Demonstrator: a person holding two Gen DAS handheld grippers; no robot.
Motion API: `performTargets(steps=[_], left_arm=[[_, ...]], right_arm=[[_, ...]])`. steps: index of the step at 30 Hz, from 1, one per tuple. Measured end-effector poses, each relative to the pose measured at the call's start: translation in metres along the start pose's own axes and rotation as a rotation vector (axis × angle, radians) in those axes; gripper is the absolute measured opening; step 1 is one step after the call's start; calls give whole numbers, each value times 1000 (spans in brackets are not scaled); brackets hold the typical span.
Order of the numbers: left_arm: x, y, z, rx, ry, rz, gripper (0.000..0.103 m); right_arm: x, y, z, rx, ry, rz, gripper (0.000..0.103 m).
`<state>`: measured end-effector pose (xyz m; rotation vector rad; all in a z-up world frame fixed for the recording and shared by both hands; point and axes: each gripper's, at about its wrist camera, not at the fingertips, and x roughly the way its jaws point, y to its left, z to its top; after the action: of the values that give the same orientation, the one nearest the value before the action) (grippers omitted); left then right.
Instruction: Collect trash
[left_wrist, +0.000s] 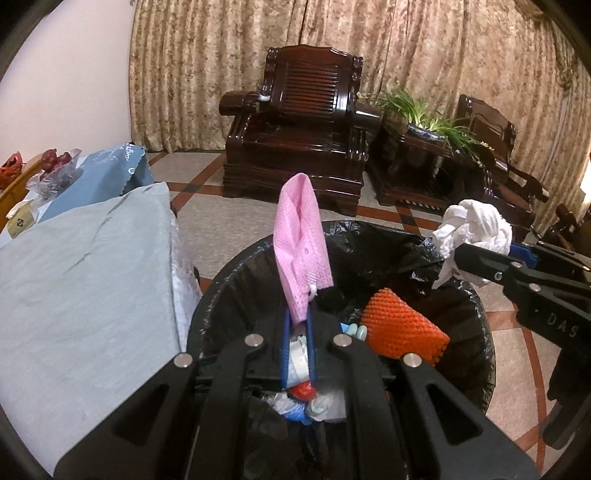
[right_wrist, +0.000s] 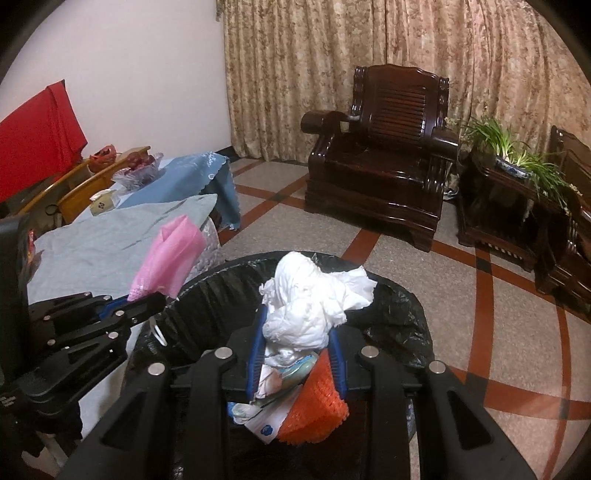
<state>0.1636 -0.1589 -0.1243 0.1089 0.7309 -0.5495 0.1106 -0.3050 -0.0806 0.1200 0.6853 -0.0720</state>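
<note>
Hovering over the black-lined trash bin (left_wrist: 476, 306), the left tongs (left_wrist: 297, 325) are clenched on a pink mesh sleeve (left_wrist: 301, 243) that stands upright above the bin's near rim, while the right tongs (right_wrist: 298, 334) grip a crumpled white tissue wad (right_wrist: 314, 295) over the bin's mouth. Seen from the left wrist, the right tongs come in from the right edge with the wad just above the bin's far-right rim. Inside the bin lie an orange mesh sleeve (left_wrist: 402, 328), pale wrappers and a bit of red plastic (left_wrist: 303, 391). Just beside the bin on its left stands a table (left_wrist: 74, 280) draped in grey-blue cloth, its corner close to the bin's rim; farther along it sit a blue cloth (right_wrist: 192, 177), a tissue box (right_wrist: 105, 203) and a glass bowl of red fruit (right_wrist: 138, 166). Across the tiled floor (right_wrist: 424, 266), well apart from the bin, stand a dark wooden armchair (left_wrist: 299, 136) and a side stand with a potted plant (left_wrist: 424, 114) before patterned curtains (left_wrist: 424, 48).
</note>
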Motion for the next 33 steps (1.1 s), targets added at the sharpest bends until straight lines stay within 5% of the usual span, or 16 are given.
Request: performTargets(steps=[2, 5, 12, 17, 33], left_arm=[[4, -1, 0, -4, 1, -21, 13], [6, 2, -2, -24, 7, -54, 54], [-11, 19, -12, -23, -11, -55, 81], [-38, 36, -13, -25, -41, 4, 90], [-133, 60, -27, -116, -75, 174, 96]], right_arm=[[4, -2, 0, 4, 2, -3, 44], [10, -9, -2, 15, 14, -14, 51], [0, -15, -6, 29, -12, -40, 94], [-15, -6, -4, 52, -26, -11, 97], [-73, 55, 1, 4, -50, 91, 97]])
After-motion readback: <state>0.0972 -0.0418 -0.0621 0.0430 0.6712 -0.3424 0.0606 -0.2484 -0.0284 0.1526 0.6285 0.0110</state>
